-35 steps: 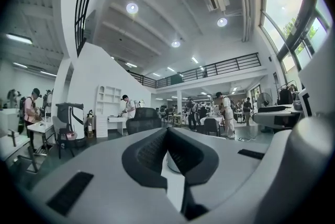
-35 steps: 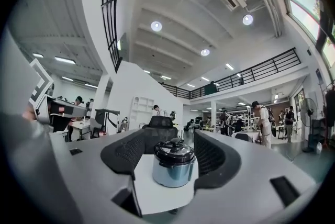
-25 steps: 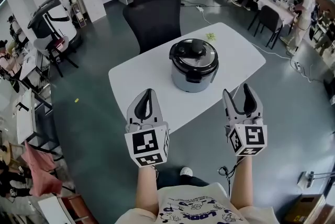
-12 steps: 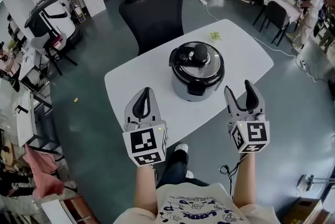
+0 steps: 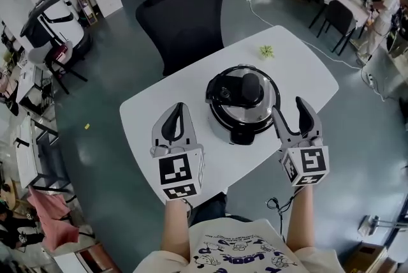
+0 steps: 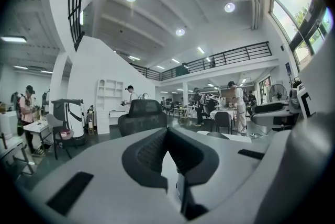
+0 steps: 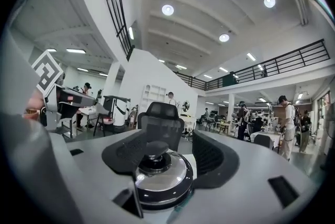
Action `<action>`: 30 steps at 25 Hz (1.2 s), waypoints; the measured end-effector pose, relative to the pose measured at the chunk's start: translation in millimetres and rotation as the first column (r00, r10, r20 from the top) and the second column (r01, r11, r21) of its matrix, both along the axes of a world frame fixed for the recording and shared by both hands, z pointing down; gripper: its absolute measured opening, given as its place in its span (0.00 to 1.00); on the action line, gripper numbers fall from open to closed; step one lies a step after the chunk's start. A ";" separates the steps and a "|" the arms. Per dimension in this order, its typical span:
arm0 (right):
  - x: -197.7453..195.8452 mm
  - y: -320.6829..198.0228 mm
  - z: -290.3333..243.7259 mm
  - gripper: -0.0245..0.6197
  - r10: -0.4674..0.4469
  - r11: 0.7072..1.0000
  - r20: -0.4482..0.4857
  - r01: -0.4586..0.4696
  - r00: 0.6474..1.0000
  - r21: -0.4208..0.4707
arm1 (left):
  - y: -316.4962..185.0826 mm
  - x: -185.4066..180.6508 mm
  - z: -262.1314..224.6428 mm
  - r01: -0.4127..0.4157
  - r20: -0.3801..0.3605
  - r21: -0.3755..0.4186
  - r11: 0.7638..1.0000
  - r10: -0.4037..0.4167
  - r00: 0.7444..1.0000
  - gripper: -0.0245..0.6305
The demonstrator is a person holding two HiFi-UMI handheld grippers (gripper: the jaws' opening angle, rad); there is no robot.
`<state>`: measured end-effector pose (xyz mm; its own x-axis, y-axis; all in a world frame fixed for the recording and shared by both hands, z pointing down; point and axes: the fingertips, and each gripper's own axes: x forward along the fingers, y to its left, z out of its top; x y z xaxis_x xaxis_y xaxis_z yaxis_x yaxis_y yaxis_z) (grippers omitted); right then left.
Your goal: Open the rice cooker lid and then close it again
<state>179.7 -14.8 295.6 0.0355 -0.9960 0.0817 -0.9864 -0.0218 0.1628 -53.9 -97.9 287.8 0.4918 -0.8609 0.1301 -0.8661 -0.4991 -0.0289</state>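
The rice cooker (image 5: 243, 106) stands in the middle of a white table (image 5: 153, 113). It is silver, and its lid (image 5: 245, 92) with a black knob (image 5: 250, 82) is down. In the head view my left gripper (image 5: 178, 107) hovers over the table's near left part, shut and empty, to the cooker's left. My right gripper (image 5: 291, 110) is just right of the cooker, open with nothing between its fingers. The right gripper view shows the cooker (image 7: 161, 178) close ahead between the spread jaws of the right gripper (image 7: 166, 140). The left gripper (image 6: 168, 133) shows closed jaws and no cooker.
A black office chair (image 5: 182, 10) stands behind the table. A small green thing (image 5: 266, 50) lies near the table's far edge. Desks, chairs and people fill the back right of the room; a white cable (image 5: 290, 32) runs across the floor there.
Both grippers have moved forward towards the table. The cooker now lies between them in the head view, where earlier it was well ahead. The jaws look unchanged.
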 end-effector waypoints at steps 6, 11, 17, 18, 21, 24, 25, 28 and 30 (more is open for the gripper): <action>4.7 -42.8 12.2 0.50 -0.058 0.997 -0.003 0.058 0.998 -0.048 | -38.7 7.7 14.3 -0.005 0.012 -0.018 1.000 0.005 1.000 0.06; -0.2 -78.8 11.6 0.50 -0.151 0.984 -0.003 0.150 0.989 -0.094 | -67.8 6.4 21.3 0.000 0.024 -0.039 0.999 0.001 1.000 0.06; 4.9 -107.8 17.8 0.50 -0.304 0.937 -0.085 0.282 0.949 -0.205 | -85.6 7.0 32.3 0.040 0.045 -0.061 0.997 -0.038 0.998 0.06; 6.4 -112.0 18.9 0.50 -0.340 0.923 -0.099 0.312 0.935 -0.224 | -88.2 8.2 34.2 0.049 0.048 -0.064 0.997 -0.046 0.998 0.06; 8.1 -123.5 19.5 0.50 -0.455 0.869 -0.155 0.398 0.877 -0.295 | -94.9 8.6 37.3 0.083 0.058 -0.073 0.994 -0.079 0.995 0.06; 5.7 -133.9 20.7 0.50 -0.586 0.790 -0.237 0.481 0.775 -0.381 | -98.5 9.4 39.8 0.125 0.066 -0.084 0.989 -0.120 0.991 0.06; 4.4 -135.9 22.8 0.50 -0.630 0.757 -0.255 0.505 0.734 -0.416 | -99.0 10.7 41.0 0.139 0.070 -0.086 0.987 -0.133 0.989 0.06; 1.4 -138.1 35.5 0.50 -0.753 0.638 -0.284 0.554 0.593 -0.534 | -98.8 14.0 45.9 0.179 0.079 -0.093 0.979 -0.172 0.982 0.06; 0.0 -139.5 45.5 0.51 -0.820 0.560 -0.302 0.573 0.487 -0.598 | -98.9 16.7 50.7 0.203 0.083 -0.099 0.974 -0.195 0.977 0.06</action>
<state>179.7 -154.3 341.1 -0.5000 -0.5776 0.6453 -0.3853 0.8157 0.4316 -37.2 -196.7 338.5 0.2977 -0.9199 0.2554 -0.9459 -0.3204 -0.0513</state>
